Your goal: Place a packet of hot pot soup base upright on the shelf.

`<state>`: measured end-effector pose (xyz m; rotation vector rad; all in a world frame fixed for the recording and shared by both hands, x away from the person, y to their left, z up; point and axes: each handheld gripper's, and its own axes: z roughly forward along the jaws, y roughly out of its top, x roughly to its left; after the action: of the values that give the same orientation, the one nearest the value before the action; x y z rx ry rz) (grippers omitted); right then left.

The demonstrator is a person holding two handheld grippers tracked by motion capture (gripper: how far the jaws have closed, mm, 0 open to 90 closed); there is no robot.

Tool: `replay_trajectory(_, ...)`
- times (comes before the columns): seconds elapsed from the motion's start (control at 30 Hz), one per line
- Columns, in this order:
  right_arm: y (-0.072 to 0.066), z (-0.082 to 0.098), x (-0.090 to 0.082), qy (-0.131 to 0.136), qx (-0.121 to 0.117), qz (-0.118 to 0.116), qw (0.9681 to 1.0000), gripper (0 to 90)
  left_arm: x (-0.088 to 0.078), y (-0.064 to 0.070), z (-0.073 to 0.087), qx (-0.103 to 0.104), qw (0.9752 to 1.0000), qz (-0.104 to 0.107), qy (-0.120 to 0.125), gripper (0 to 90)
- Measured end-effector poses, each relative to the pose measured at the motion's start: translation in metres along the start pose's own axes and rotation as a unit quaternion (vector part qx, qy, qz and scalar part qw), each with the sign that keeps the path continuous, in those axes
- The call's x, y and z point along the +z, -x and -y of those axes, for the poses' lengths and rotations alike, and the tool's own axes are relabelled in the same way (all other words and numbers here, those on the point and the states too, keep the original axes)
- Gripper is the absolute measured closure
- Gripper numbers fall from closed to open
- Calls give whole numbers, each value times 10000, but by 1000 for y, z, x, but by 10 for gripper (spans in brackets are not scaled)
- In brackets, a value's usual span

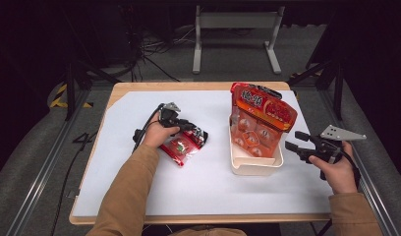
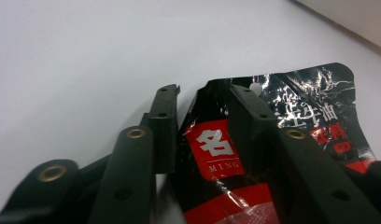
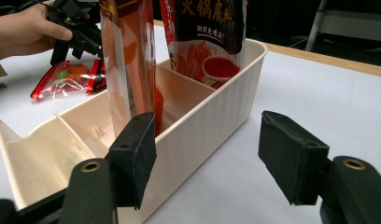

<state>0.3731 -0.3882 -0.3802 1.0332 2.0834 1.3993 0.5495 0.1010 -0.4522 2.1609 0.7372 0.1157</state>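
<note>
Left gripper (image 1: 188,127) jaws closed around the black-red packet (image 1: 185,144); right gripper (image 1: 298,140) gaped empty, 3 o'clock of bin (image 1: 255,167).

The black-and-red sachet (image 2: 272,154) is glossy plastic film, crinkled, with bright glints along its folds and a clear window at one end. The left gripper (image 2: 202,116) has matt black jaws, seemingly hard plastic, set with small brass-coloured eyelets. The right gripper (image 3: 207,154) carries pads with a duller, faintly rough face, perhaps rubber or foam, though the view is too soft to be sure. The bin (image 3: 216,112) is cream plastic, smooth inside, finely ribbed on its outer wall, with a low sheen. The pouches (image 1: 262,115) standing in it are shiny printed film. The bench (image 1: 198,184) has a matt white top and a pale wooden edge.
</note>
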Motion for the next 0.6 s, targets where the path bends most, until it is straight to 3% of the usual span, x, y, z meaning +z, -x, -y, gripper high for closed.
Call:
replay_trajectory(0.27,1,0,0,11,5,3,10000,371,-4,1,0,38,9999,-100,-85,889)
replay_trajectory(0.6,1,0,0,8,7,23,10000,373,-27,5,-6,22,9998,-80,180,900)
